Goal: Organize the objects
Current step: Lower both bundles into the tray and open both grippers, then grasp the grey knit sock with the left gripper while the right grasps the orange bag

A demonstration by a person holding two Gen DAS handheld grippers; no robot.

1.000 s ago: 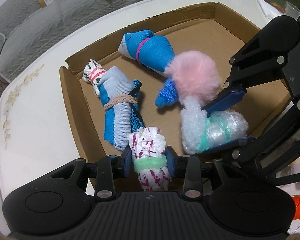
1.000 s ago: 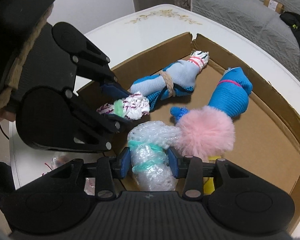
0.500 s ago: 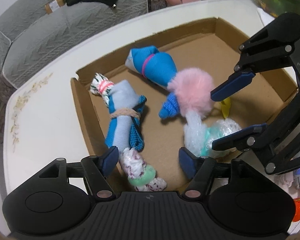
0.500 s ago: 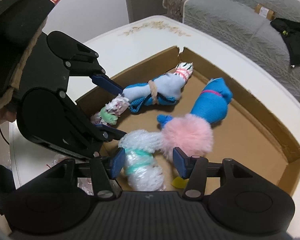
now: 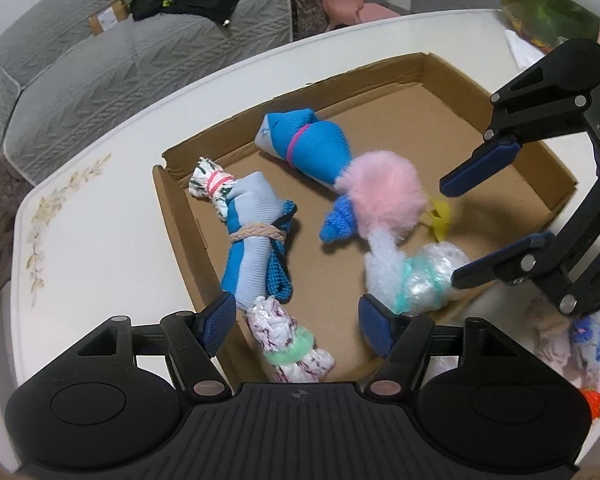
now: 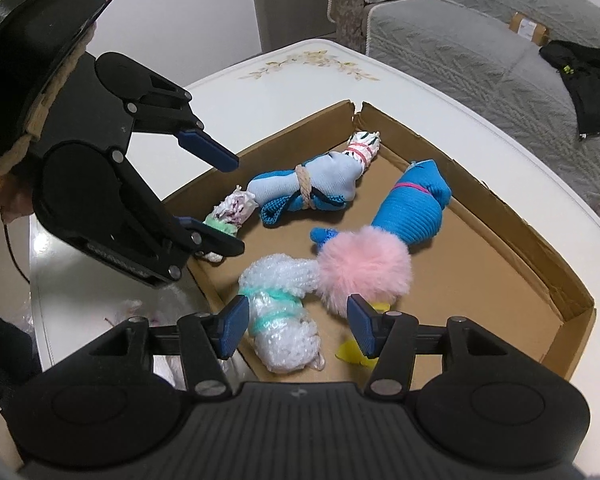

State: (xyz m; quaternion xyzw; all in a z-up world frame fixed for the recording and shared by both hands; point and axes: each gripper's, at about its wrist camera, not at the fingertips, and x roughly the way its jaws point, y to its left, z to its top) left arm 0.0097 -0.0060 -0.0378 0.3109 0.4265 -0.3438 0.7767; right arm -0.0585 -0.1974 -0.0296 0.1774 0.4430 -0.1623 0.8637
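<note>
**Desk:** Where did the bundles lie, and how were the fingers set?

**Photographer:** In the cardboard box point(image 5: 556, 168) on the table point(image 5: 100, 240). The left gripper point(image 5: 296, 320) was spread above the purple-flecked bundle point(image 5: 288, 336), the right gripper point(image 6: 294, 322) spread above the bubble-wrap bundle point(image 6: 278, 320). Neither held anything.

**Desk:** The risk?

**Photographer:** Both bundles lay at the box's near wall; a careless finger could have snagged one and flicked it out.

yellow item point(image 6: 354, 350) half hidden, table-edge bundles point(image 5: 580, 344) blurred

My two wrist cameras look down, close, from opposite sides, at the same shallow brown cardboard box point(image 5: 500, 116) point(image 6: 496, 208).
</note>
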